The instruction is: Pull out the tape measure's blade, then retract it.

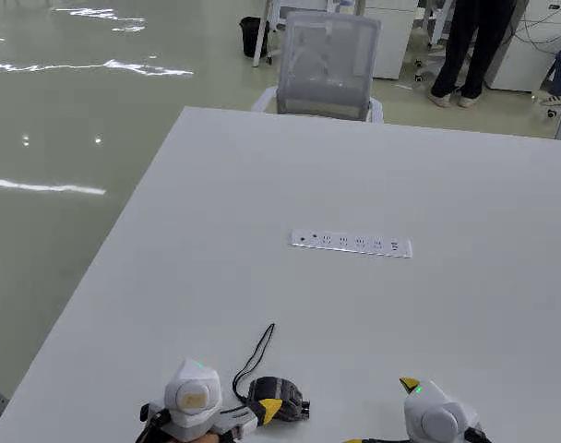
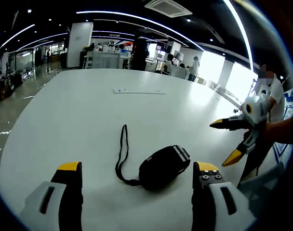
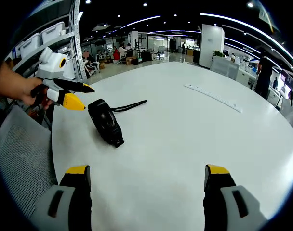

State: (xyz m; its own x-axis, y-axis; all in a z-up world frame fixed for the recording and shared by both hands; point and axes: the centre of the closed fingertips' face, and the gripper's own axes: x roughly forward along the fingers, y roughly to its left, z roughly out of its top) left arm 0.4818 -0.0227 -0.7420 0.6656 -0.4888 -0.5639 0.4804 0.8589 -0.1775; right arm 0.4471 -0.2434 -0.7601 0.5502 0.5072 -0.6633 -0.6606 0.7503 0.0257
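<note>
A black tape measure with a black wrist strap lies on the white table near its front edge. No blade shows outside the case. My left gripper is open, and the tape measure lies just ahead of its jaws, nearer the right one, not touching either. My right gripper is open and holds nothing, a short way to the right of the case. From that side I see the tape measure ahead on the left, with the left gripper open behind it. The right gripper stands open at the right.
A white power strip lies flat in the middle of the table. A grey office chair stands at the far edge, and a person stands beyond it. The table's left edge drops to a shiny floor.
</note>
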